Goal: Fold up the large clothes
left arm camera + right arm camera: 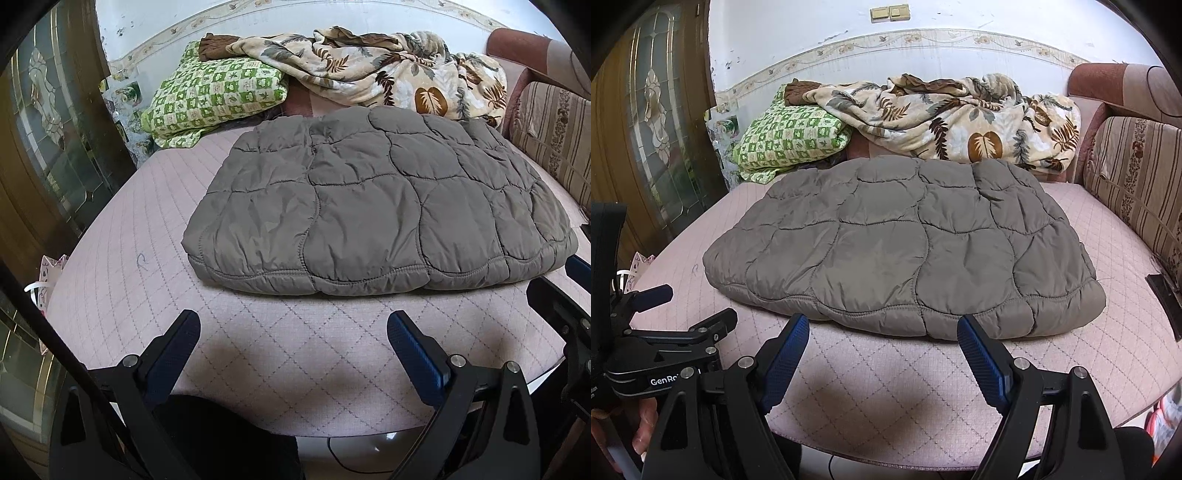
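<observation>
Basically we're done: gray puffer jacket (905, 243) lies folded on the couch (886, 387), left gripper (293, 326) and right gripper (882, 330) spread, empty.

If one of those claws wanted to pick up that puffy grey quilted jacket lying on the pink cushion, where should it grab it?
Probably the stitched near edge of the grey quilted jacket, coming in low from the front. That rim lies closest to the open right gripper and forms a rounded lip on the pink quilted cushion that the jaws could straddle, whereas the puffy top is broad and offers no ridge.
</observation>
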The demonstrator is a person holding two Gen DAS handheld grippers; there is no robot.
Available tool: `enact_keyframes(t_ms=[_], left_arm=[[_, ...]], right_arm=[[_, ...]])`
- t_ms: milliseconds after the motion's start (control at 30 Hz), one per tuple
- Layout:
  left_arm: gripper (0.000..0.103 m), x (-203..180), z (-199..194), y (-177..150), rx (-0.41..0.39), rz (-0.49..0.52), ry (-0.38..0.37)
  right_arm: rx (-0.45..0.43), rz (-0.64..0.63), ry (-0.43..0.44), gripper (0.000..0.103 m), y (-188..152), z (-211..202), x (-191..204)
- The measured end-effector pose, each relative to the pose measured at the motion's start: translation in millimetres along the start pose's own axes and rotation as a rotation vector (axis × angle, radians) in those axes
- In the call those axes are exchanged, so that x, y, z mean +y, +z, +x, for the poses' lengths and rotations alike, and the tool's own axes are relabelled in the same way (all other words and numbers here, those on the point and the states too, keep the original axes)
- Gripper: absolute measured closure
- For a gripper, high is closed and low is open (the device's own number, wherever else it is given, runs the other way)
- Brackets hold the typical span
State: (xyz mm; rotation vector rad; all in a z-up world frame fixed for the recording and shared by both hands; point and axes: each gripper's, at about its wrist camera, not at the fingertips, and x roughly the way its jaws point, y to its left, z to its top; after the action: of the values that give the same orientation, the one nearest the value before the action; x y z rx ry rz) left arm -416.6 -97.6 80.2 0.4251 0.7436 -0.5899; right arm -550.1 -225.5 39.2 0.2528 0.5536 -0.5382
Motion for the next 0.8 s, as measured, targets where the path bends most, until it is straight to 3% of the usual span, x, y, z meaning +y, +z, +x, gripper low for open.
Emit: enact_keyframes(t_ms=[800], left_arm=[[0.002, -0.3, 1.1, -2.8, 0.004, -0.003, -0.001]], right_arm=[[0.012, 0.003, 0.0, 0.017, -1.6, 1.7, -3.9]])
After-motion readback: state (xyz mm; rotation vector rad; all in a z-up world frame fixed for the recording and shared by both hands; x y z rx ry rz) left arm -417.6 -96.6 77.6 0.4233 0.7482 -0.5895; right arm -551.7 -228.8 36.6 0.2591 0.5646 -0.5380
